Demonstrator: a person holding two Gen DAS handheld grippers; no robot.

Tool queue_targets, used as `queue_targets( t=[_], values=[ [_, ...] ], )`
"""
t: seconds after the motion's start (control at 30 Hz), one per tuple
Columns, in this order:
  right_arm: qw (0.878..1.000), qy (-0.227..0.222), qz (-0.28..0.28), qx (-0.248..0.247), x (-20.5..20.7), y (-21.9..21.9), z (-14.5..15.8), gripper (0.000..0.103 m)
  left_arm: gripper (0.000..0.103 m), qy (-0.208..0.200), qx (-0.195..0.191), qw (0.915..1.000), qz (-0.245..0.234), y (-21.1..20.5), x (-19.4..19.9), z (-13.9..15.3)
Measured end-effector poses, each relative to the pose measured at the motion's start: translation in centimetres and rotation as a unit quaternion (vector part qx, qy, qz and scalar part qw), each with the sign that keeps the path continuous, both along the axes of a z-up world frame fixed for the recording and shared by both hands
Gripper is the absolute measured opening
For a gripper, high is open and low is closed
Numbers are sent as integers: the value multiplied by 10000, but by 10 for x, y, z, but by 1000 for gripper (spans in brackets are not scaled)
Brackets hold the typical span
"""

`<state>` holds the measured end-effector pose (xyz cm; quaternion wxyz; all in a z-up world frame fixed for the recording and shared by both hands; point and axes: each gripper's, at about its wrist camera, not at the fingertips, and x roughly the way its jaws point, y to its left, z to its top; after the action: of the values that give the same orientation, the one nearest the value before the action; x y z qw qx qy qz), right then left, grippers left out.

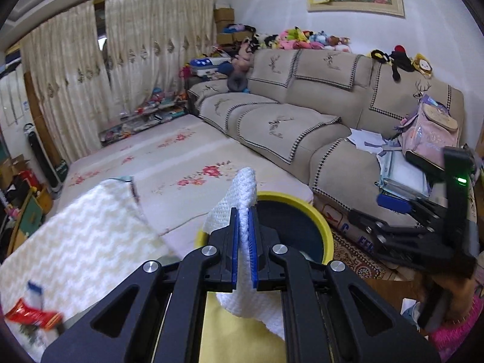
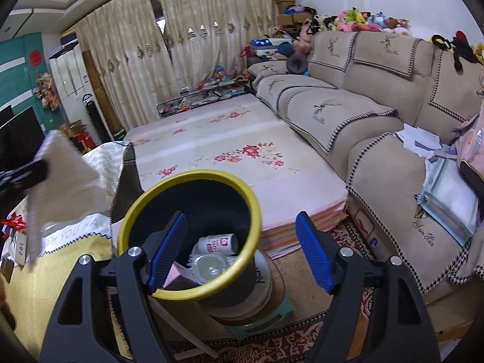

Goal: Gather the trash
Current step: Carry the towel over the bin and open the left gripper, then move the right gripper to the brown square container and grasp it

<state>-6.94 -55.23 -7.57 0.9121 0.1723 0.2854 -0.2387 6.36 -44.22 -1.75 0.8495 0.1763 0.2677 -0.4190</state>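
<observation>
My left gripper [image 1: 244, 230] is shut on a white paper towel [image 1: 242, 193], held up beside the yellow-rimmed black bin [image 1: 325, 227]. In the right wrist view the towel [image 2: 65, 178] hangs at the left, left of the bin [image 2: 190, 174]. My right gripper [image 2: 242, 251] is open and empty, just above the bin's near rim. Inside the bin lie a white bottle [image 2: 217, 243], a clear cup [image 2: 210, 267] and a pink piece [image 2: 178, 275]. A red wrapper [image 1: 31, 314] lies on the table at the lower left.
The yellow tablecloth [image 2: 30, 275] covers the table at the left. A floral mat [image 2: 230, 163] lies behind the bin. A beige sofa [image 2: 378, 127] with papers and a pink bag runs along the right. The bin stands on a small stool [image 2: 266, 311] over a patterned rug.
</observation>
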Motion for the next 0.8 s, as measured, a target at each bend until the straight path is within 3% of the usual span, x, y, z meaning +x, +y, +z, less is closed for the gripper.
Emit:
queue_targets(
  t=[0.13,0.27,0.37,0.63,0.8],
  values=[
    [10000,15,-72,-42,-4,-3,-1,75,13,299,119,9994,82,-38,27,-29],
    [9999,38,-103,-39,-5,-4,-2,75,56,459,107,9987,199,-46,42,-48],
    [9999,56,-84,-32,-5,-6,-2,75,62,429,77,9987,269,-37,43,-47],
    [9996,130,242,-70,12,13,-4,75,76,65,-365,9976,587,57,6,6],
    [9967,124,791,-114,32,50,1,75,80,-201,-520,9912,1201,141,-21,28]
  ],
)
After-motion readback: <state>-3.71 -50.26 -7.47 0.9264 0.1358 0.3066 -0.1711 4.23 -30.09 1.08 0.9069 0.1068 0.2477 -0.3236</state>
